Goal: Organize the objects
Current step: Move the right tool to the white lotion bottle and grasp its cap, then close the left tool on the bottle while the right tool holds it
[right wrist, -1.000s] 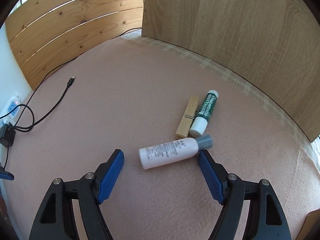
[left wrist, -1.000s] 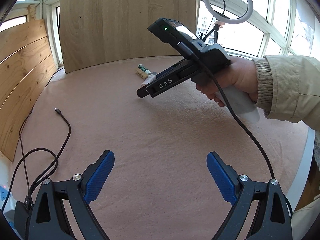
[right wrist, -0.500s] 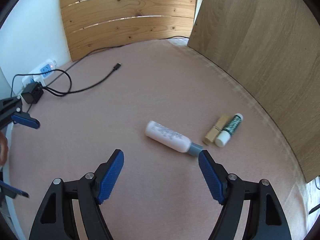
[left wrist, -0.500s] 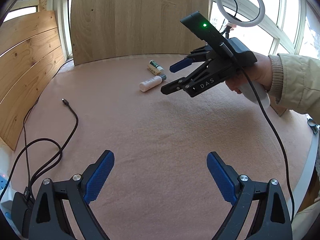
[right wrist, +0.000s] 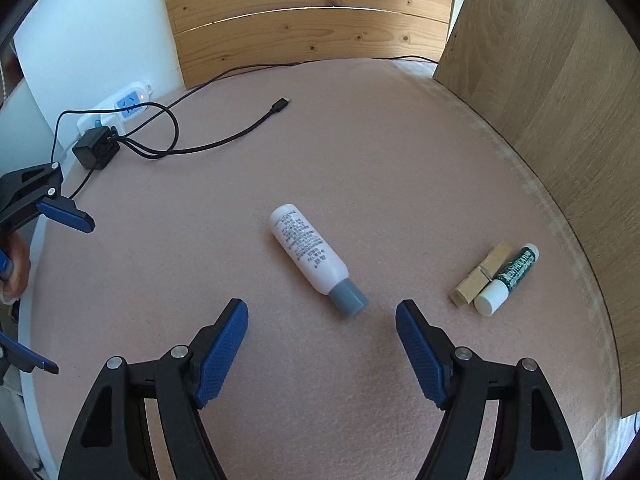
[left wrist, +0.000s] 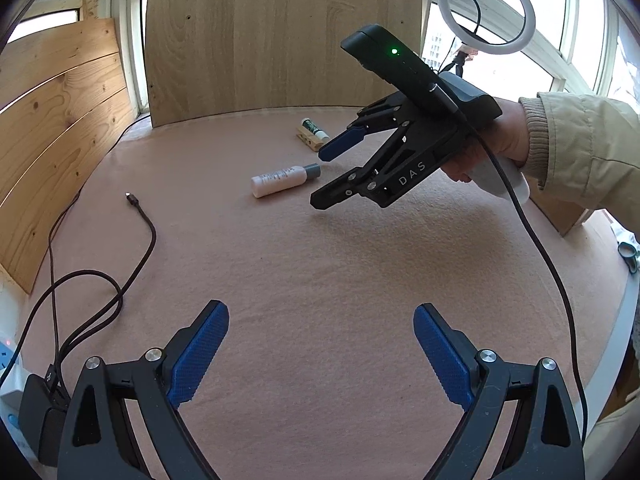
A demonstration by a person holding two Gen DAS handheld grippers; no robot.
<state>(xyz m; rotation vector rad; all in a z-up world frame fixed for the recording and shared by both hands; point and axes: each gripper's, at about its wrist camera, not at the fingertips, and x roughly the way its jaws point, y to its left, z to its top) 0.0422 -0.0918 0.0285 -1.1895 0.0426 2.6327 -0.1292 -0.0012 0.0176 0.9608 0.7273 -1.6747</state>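
1. Right now we hold both grippers over the pink felt tabletop (right wrist: 360,152), and neither carries anything. The right gripper (right wrist: 322,344) has its jaws spread wide, bare felt between the blue pads; the left gripper (left wrist: 321,354) is just as wide and idle at the bottom of its own view.

2. Our nearest target, the white bottle with a grey cap (right wrist: 314,258), lies on its side at the centre of the right wrist view, cap pointing toward the lower right, just above the gap between our pads. In the left wrist view it sits at upper centre (left wrist: 286,178), just left of the right gripper's tips.

3. We judge the bottle light, smooth plastic: round, so it may roll, and possibly slippery. Its body looks firm enough for a modest squeeze. The best hold is across the white barrel at mid-length, pads square to its long axis, not on the narrower cap.

4. To the right of centre lie a wooden clothespin (right wrist: 482,272) and a green lip balm stick with a white cap (right wrist: 508,278), side by side and apparently touching. Both look light and stiff; the balm would roll, the clothespin would not.

5. At upper left, a black cable (right wrist: 224,140) trails from a charger; we should keep clear of it.
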